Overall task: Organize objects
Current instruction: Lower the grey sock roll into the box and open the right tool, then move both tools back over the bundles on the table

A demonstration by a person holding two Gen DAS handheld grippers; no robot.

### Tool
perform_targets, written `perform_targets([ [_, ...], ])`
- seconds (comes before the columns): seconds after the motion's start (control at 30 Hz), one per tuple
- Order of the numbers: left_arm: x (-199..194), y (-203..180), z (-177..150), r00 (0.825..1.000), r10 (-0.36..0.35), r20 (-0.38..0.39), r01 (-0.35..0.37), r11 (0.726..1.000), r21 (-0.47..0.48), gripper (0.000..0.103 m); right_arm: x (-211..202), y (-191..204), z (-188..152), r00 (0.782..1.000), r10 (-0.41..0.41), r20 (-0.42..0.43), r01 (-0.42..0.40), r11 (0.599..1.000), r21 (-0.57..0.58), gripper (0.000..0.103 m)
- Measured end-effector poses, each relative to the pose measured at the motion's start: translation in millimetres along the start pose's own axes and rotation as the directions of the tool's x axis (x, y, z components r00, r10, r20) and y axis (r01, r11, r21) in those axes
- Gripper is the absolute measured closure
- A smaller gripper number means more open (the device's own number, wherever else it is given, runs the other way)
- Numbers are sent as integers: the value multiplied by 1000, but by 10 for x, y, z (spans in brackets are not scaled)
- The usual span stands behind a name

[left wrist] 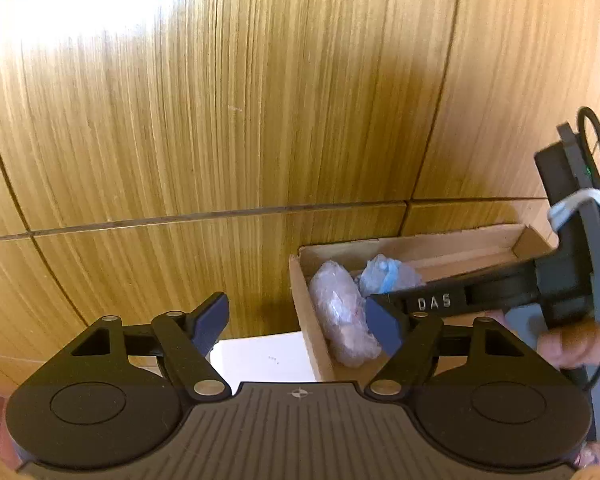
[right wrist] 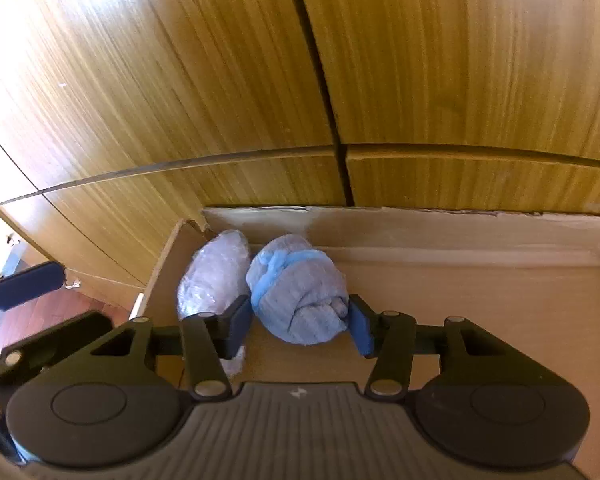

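Wood-grain panels (right wrist: 180, 100) with dark seams stand behind an open cardboard box (right wrist: 460, 236). Inside, at its left end, lie two plastic-wrapped bundles: a pale one (right wrist: 214, 272) and a blue one (right wrist: 296, 292), touching. The right gripper (right wrist: 300, 326) straddles the blue bundle, jaws slightly apart from it. The left gripper (left wrist: 300, 326) hangs spread and empty beside the box.

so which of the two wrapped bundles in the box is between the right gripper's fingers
The blue bundle, banded in brighter blue, sits between the right hand-held gripper fingers; the paler bundle lies outside, to its left.
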State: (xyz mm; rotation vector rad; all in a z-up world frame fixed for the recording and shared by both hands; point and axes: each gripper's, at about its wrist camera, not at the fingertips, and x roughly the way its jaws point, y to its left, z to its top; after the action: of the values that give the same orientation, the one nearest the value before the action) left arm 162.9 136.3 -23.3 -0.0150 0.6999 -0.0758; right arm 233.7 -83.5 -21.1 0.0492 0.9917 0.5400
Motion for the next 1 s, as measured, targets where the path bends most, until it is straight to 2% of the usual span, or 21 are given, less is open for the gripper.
perform_targets([
  [0.07,-85,-20,-33,1000,25,3,-25,1000,7,22,-109,-7,-27,999,-25,24,25,1000,-5,40],
  [0.1,-128,-41,-59,999,32,5,-32,999,8,21,-177,-17,-38,999,-28,30,28,1000,-1,38],
  [0.27,-441,-101,-165,997,77,4,-77,997,0,20,-669,-24,-123,997,-25,68,25,1000,-1,38],
  [0.37,-721,-152,-238,996,84,24,-84,996,-2,20,-1191,-88,-258,992,8,126,-6,1000,-13,37],
  [0.47,-1030,-214,-353,993,98,62,-98,995,-10,18,-1692,-9,-518,977,71,202,-71,997,-9,36],
  [0.57,-1329,-250,-499,990,107,92,-104,994,-33,17,-1885,119,-805,953,150,264,-156,988,2,32],
  [0.6,-1427,-265,-569,989,110,96,-106,993,-43,16,-2122,124,-1013,940,183,287,-189,982,-6,31],
  [0.67,-1588,-317,-708,988,115,104,-110,992,-55,16,-2223,163,-1444,921,213,326,-214,976,-33,21],
  [0.73,-1728,-429,-885,988,111,106,-107,993,-43,16,-2479,153,-1887,917,197,347,-182,980,-75,20],
  [0.83,-1923,-667,-1200,985,111,134,-113,994,9,11,-2636,1,-2513,932,101,347,-74,993,-92,20],
  [0.9,-2027,-835,-1447,982,91,163,-101,993,58,7,-2645,-133,-2834,942,46,334,-15,995,-95,20],
  [1.0,-2054,-1068,-1751,983,62,170,-84,988,128,5,-2674,-292,-3139,939,-71,335,106,990,-88,20],
])
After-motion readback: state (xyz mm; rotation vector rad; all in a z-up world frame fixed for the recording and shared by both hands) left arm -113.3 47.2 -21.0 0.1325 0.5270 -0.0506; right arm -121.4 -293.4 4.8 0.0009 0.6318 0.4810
